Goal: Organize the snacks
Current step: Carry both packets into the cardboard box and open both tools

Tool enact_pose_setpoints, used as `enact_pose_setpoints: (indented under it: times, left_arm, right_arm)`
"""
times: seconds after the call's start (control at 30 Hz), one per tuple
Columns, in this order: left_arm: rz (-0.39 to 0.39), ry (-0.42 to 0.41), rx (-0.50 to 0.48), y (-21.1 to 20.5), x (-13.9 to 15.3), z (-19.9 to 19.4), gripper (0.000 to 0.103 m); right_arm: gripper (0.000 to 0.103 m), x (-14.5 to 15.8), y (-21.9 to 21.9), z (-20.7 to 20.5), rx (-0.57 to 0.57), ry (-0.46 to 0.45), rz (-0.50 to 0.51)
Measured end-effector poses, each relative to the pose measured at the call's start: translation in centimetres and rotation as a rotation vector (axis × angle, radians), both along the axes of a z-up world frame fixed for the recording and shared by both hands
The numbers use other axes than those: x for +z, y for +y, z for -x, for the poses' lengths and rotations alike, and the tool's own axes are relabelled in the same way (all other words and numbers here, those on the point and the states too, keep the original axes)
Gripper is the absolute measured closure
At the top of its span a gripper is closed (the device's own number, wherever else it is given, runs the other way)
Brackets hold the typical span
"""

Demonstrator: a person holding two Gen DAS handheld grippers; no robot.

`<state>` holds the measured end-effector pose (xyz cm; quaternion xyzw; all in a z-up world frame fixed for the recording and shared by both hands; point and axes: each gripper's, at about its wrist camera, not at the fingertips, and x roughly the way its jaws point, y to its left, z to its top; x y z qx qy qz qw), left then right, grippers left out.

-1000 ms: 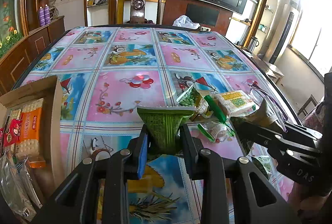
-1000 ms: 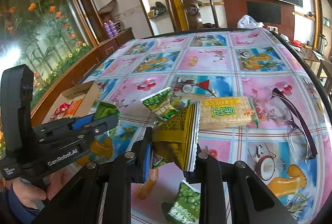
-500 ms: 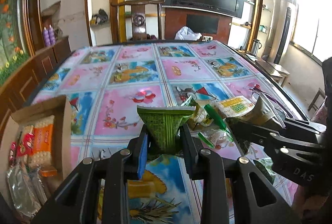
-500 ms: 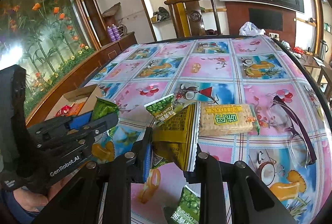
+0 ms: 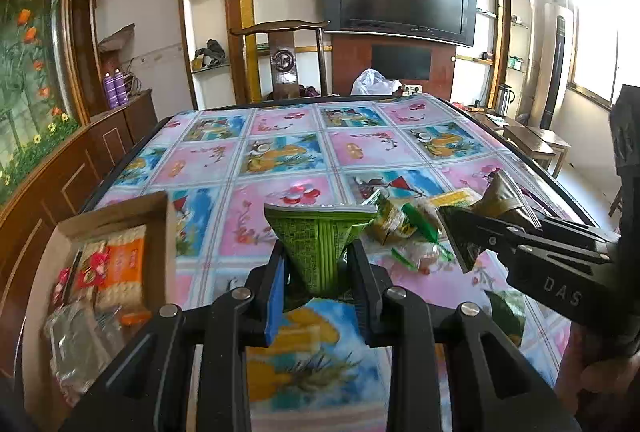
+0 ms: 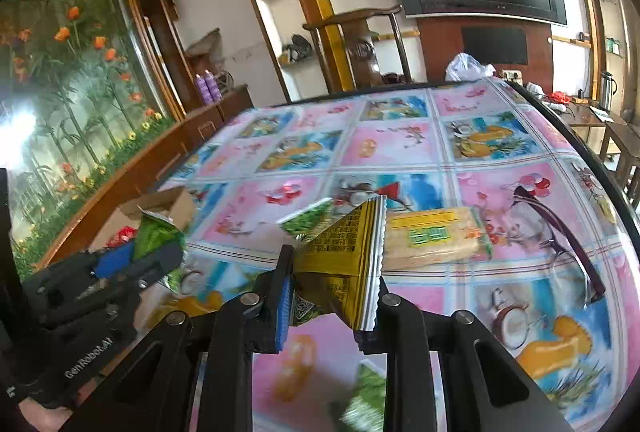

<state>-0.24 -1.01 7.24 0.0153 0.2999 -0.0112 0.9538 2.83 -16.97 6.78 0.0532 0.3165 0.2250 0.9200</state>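
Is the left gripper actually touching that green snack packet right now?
Touching. The left wrist view shows the left gripper with both fingers pressed against the sides of the green snack packet, pinching its lower end so it stands up between them.

1. Left wrist view: close behind the left gripper (image 5: 316, 268), facing down across the table (image 5: 400, 152).
2. Right wrist view: likewise behind the right gripper (image 6: 332, 284).
3. Shared: tabletop, television (image 5: 400, 0), each other's gripper.
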Motion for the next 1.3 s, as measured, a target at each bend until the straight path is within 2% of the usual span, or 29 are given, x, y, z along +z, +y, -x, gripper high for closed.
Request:
enact_pose_setpoints:
  times: [0.2,0.37,0.7,0.8,1.03,1.17,1.3]
  left_arm:
    - [-0.001,-0.017,0.027,1.8,1.0,2.2,0.075]
    - [0.027,-0.015,0.078,4.7,1.3,4.0,0.075]
    - [0.06,0.0,0.232,12.5,0.3,8.1,0.075]
    - [0.07,0.012,0.294,15.2,-0.1,9.4,0.075]
    - [0.057,0.052,0.389,18.7,-2.0,11.5,0.074]
    - [0.068,0.081,0.404,19.3,-3.4,11.8,0.074]
    - [0.08,0.082,0.403,19.6,-3.7,11.8,0.074]
  right_arm:
    - [0.077,0.2,2.4,2.3,0.025,-0.021,-0.03]
    - [0.077,0.1,5.1,3.6,0.087,-0.027,-0.043]
    - [0.076,-0.8,12.7,6.0,0.303,-0.008,-0.023]
    - [0.076,-1.4,15.2,6.6,0.389,0.014,-0.012]
    - [0.076,-2.8,19.6,7.8,0.564,0.087,-0.001]
    - [0.076,-3.5,21.1,7.9,0.618,0.13,-0.007]
    - [0.076,-4.5,21.9,7.0,0.657,0.219,-0.03]
